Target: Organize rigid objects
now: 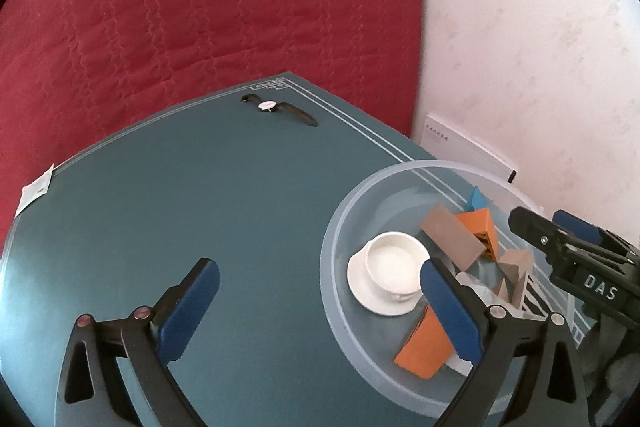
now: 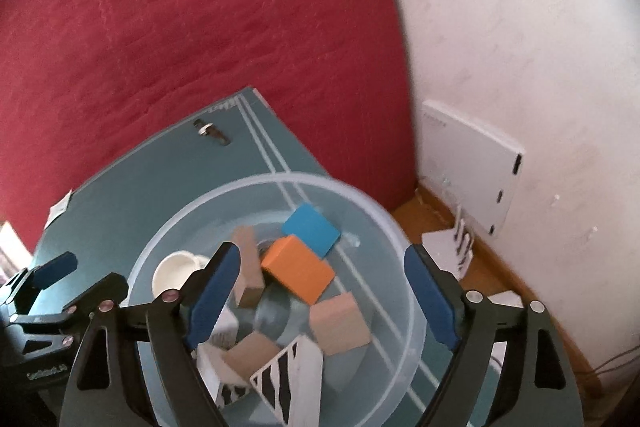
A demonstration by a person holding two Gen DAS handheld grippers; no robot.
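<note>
Red quilted bedspread [image 1: 200,7], white wall [image 1: 520,27]

This looks like a room in a home, most likely a bedroom. A broad red quilted bedspread [image 1: 200,7], stitched in wavy lines, fills the space beyond the far edge of the tabletop [image 1: 180,207], which is covered by a teal mat with a white ornamental border. A white painted wall [image 1: 520,27], faintly mottled, meets the bedspread at the right. Low on that wall sits a flat white box [image 2: 472,163] with small slots on its side, just beyond the tabletop's right edge. Beneath it runs a wooden floor [image 2: 500,267]. A wristwatch [image 1: 276,109] lies near the tabletop's far corner.
</note>
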